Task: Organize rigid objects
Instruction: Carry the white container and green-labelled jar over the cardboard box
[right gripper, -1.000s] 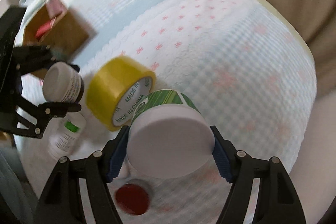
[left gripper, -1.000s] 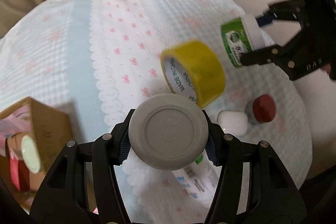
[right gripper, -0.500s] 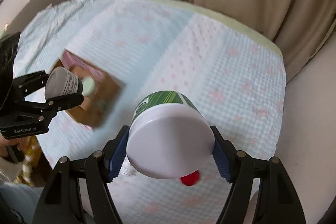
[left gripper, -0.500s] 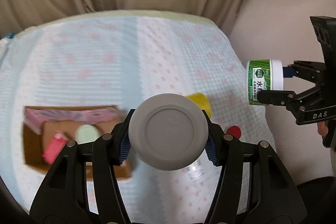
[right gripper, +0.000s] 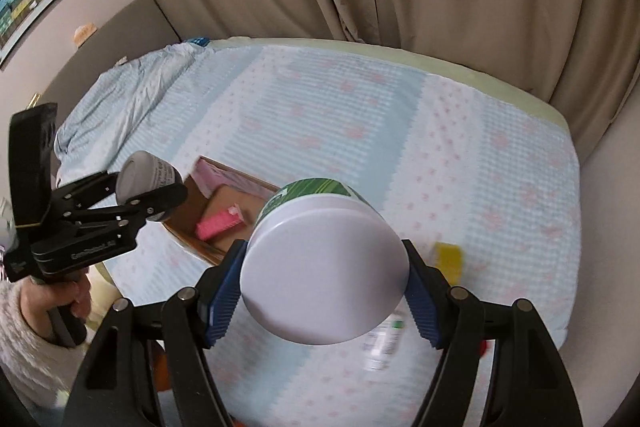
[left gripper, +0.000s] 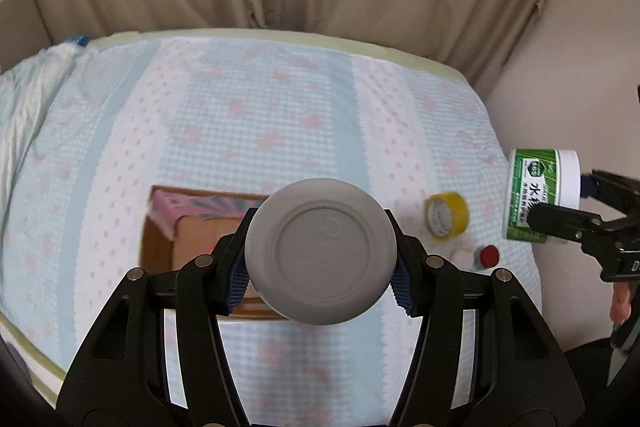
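The left tool (left gripper: 320,275) is squeezing a gray-capped jar (left gripper: 321,251) at the bottom middle of its frame, up above the bed (left gripper: 240,123). The right tool (right gripper: 324,303) is squeezing a green jar with a white lid (right gripper: 324,267) in the lower middle of its frame. A cardboard box (right gripper: 208,223) is sitting on the bed, left of the middle. A yellow tape roll (left gripper: 446,215) is lying at the right side.

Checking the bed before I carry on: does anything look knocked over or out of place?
Nothing is spilled or damaged. The yellow tape roll sits on its edge beside a red-capped item, both loose on the bedspread outside the cardboard box.
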